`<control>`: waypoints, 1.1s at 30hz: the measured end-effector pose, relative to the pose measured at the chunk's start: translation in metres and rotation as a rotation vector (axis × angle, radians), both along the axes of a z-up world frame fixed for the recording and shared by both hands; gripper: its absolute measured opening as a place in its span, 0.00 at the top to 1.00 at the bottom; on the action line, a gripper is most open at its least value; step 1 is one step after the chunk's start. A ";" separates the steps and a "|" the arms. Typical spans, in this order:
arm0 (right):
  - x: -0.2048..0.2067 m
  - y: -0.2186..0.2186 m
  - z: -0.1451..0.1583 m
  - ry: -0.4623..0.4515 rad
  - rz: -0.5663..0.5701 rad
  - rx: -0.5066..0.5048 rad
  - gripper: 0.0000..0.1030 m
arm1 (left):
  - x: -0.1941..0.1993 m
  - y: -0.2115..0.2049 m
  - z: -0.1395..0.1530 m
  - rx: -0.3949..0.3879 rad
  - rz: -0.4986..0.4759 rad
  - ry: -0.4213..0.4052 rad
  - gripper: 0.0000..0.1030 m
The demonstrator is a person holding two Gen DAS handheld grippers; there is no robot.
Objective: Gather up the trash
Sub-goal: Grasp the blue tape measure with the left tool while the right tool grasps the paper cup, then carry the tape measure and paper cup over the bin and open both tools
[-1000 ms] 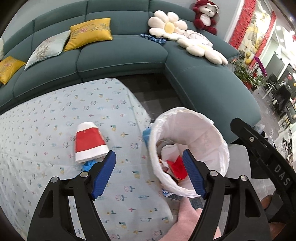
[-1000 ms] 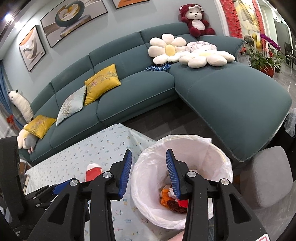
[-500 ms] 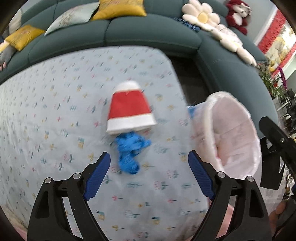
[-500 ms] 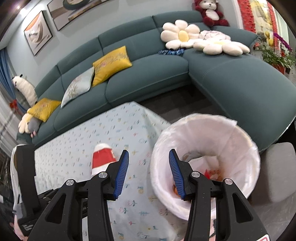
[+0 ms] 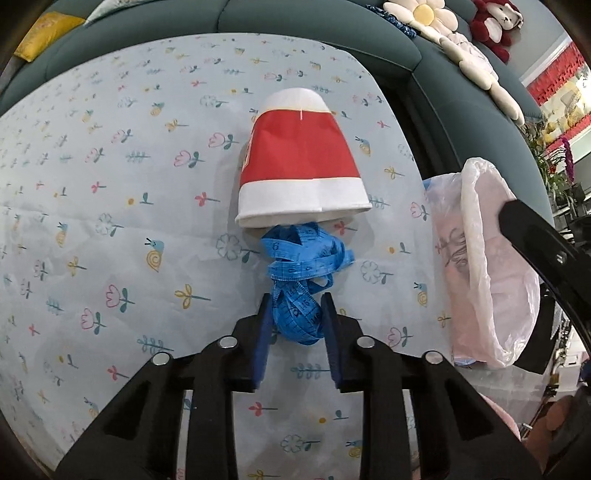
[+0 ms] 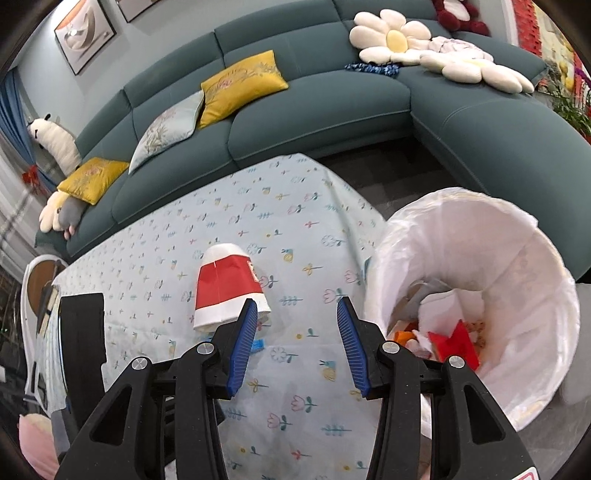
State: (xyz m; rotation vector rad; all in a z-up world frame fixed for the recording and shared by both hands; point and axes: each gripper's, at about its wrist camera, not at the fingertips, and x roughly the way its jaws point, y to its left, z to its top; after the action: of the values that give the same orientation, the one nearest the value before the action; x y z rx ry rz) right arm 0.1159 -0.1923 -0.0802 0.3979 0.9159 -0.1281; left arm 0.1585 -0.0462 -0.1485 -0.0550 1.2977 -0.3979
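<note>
On the table (image 5: 92, 155): one red-and-white paper cup (image 5: 301, 162) lying on its side, one bundled blue measuring tape (image 5: 301, 273), one bag-lined trash bin (image 6: 476, 295). Tongs: two pairs, left tongs (image 5: 295, 314) and right tongs (image 6: 295, 325). Sofa (image 6: 314, 110): two yellow cushions, one pale patterned cushion (image 6: 168, 129), two flower-shaped pillows, one red teddy bear (image 5: 496, 26).

Teal sofa (image 6: 317, 107) with yellow cushions (image 6: 242, 86) behind a floral tablecloth (image 6: 236, 218).

Red-and-white paper cup (image 5: 301, 164), bright blue tangled measuring tape (image 5: 301, 271), pale blue tablecloth with little flowers and snails (image 5: 110, 206), white plastic bin liner (image 6: 476, 280), teal fabric sofa (image 6: 314, 99).
</note>
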 end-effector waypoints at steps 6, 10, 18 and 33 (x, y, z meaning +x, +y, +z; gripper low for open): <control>0.026 0.020 -0.010 0.024 0.048 -0.007 0.57 | 0.000 0.025 0.008 -0.024 0.019 -0.030 0.84; 0.047 0.039 -0.020 0.053 0.094 -0.006 0.52 | 0.002 0.056 0.015 -0.045 0.064 -0.033 0.85; 0.085 0.069 -0.044 0.100 0.123 -0.018 0.26 | 0.028 0.112 0.025 0.007 0.162 -0.093 0.85; 0.107 0.087 -0.068 0.166 0.155 -0.068 0.22 | 0.062 0.098 0.029 -0.015 0.140 -0.117 0.85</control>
State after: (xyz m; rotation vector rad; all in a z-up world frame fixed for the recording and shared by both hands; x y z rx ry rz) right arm 0.2227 -0.1050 -0.1486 0.2547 1.0999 -0.0505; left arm 0.2210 0.0522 -0.1199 -0.1322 1.1677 -0.2870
